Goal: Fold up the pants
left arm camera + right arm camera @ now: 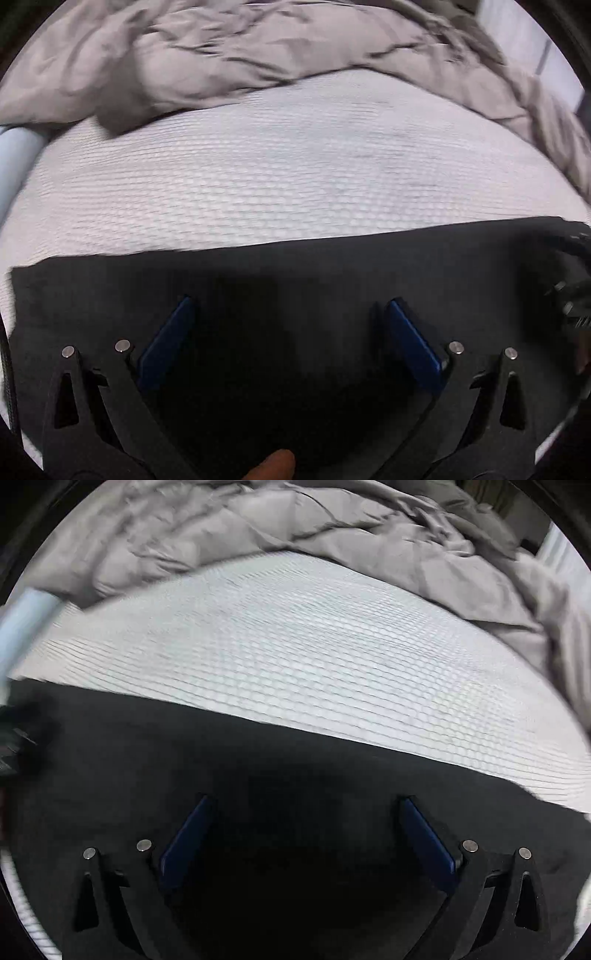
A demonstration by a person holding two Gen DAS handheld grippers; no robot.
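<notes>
Hovering over dark pants (295, 280) spread flat on the bed, I hold both tongs spread wide with nothing between them. My left tongs (288, 306) hang above the cloth near its far straight edge, and my right tongs (304, 805) do the same further along that edge; each pair of blue pads (166, 343) shows a broad gap of dark fabric. The pants lie across the near side of the white textured mattress cover (295, 166), with a rumpled grey duvet (221, 48) heaped beyond, well apart from the edge. My thumb tip (275, 463) shows at the bottom of the left view. The risk, as I judge it, lies in the grab: the cloth is dark and lies flat, so either tongs could pinch only the top layer, or catch the mattress cover beneath, and the fold would come out crooked. Motion blur hides finer creases.
</notes>
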